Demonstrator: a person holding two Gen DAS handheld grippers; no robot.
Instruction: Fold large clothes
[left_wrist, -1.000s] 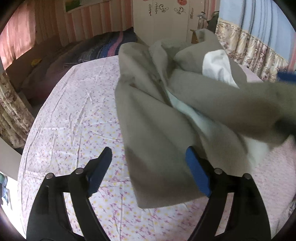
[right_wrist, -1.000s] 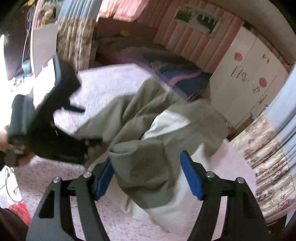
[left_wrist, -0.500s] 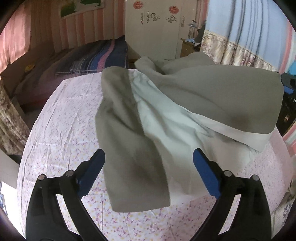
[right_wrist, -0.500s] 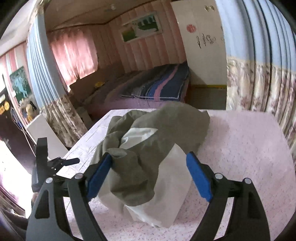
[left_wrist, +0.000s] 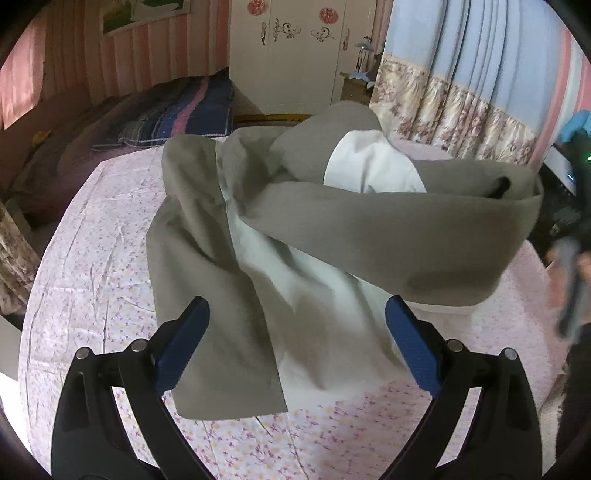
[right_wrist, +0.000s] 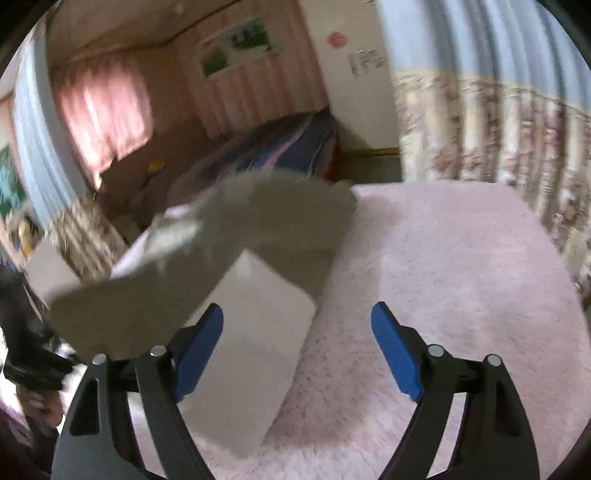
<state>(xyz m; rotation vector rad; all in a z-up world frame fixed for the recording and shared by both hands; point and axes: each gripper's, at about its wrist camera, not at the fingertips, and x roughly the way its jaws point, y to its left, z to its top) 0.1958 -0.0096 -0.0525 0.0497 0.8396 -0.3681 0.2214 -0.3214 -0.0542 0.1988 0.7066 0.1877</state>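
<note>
A large olive-grey garment (left_wrist: 229, 266) with a white lining (left_wrist: 373, 166) lies rumpled on a pink floral-covered table (left_wrist: 92, 280). One part of it hangs lifted across the right side, and what holds it up there is hidden. My left gripper (left_wrist: 295, 343) is open and empty just above the garment's near edge. In the blurred right wrist view the garment (right_wrist: 266, 229) lies to the left. My right gripper (right_wrist: 297, 347) is open and empty, its left finger (right_wrist: 197, 349) over the white lining, its right finger over bare cloth.
A bed with a striped blanket (left_wrist: 177, 114) stands behind the table. A white wardrobe (left_wrist: 295, 48) and floral curtains (left_wrist: 461, 107) line the back and right. The table's rounded edge (left_wrist: 33, 332) runs at the left. The person's hand (left_wrist: 572, 269) shows at the right.
The right gripper has swung right, off the garment's middle, so the garment now lies to its left. The left view has closed in and the lifted fold has shifted.
</note>
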